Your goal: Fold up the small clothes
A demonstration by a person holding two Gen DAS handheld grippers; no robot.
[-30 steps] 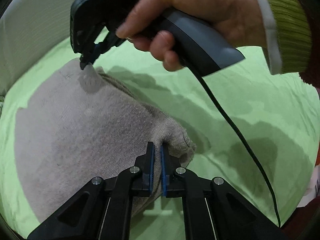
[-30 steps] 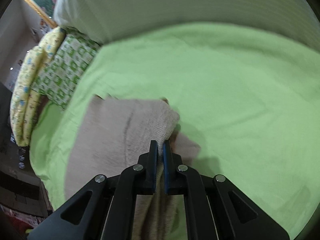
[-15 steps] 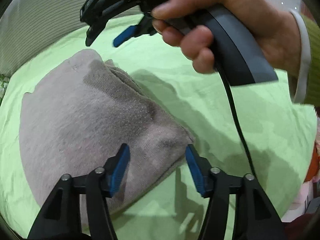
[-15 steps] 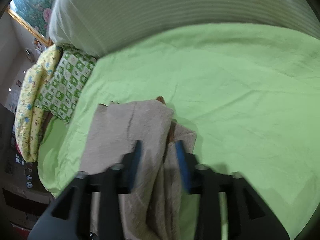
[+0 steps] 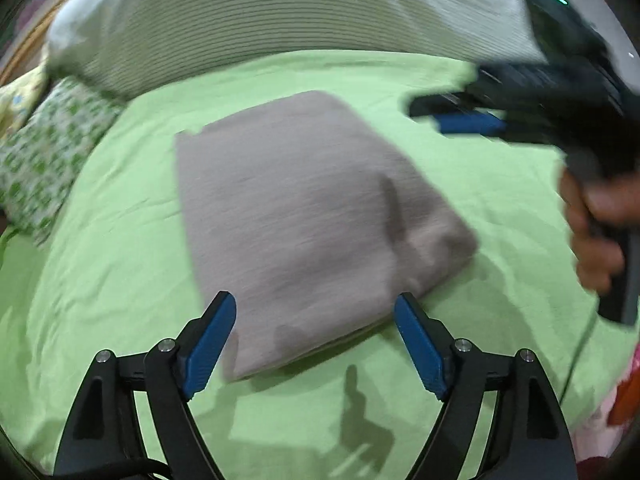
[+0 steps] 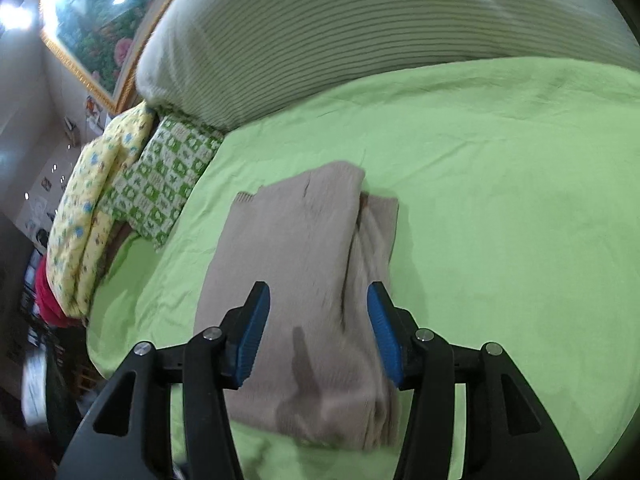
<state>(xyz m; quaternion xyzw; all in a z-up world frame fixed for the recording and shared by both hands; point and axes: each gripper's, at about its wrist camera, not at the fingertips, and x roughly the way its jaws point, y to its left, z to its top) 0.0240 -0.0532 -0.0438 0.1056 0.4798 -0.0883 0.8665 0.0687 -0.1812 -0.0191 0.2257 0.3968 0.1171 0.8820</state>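
A beige knitted garment (image 5: 304, 216) lies folded into a rough rectangle on the green bedsheet (image 5: 500, 208). It also shows in the right wrist view (image 6: 296, 280), with a second layer sticking out along its right side. My left gripper (image 5: 316, 344) is open and empty, raised above the garment's near edge. My right gripper (image 6: 318, 336) is open and empty above the garment; in the left wrist view it (image 5: 460, 120) hangs blurred at the upper right, clear of the cloth.
A large white striped pillow (image 6: 360, 40) lies along the far side of the bed. A green patterned cushion (image 6: 168, 176) and a yellow patterned blanket (image 6: 92, 216) sit at the left edge. The sheet (image 6: 520, 200) spreads to the right of the garment.
Both grippers were shut on the garment's corners a second ago. They opened, let the cloth drop folded onto the sheet, and have pulled up and back from it.
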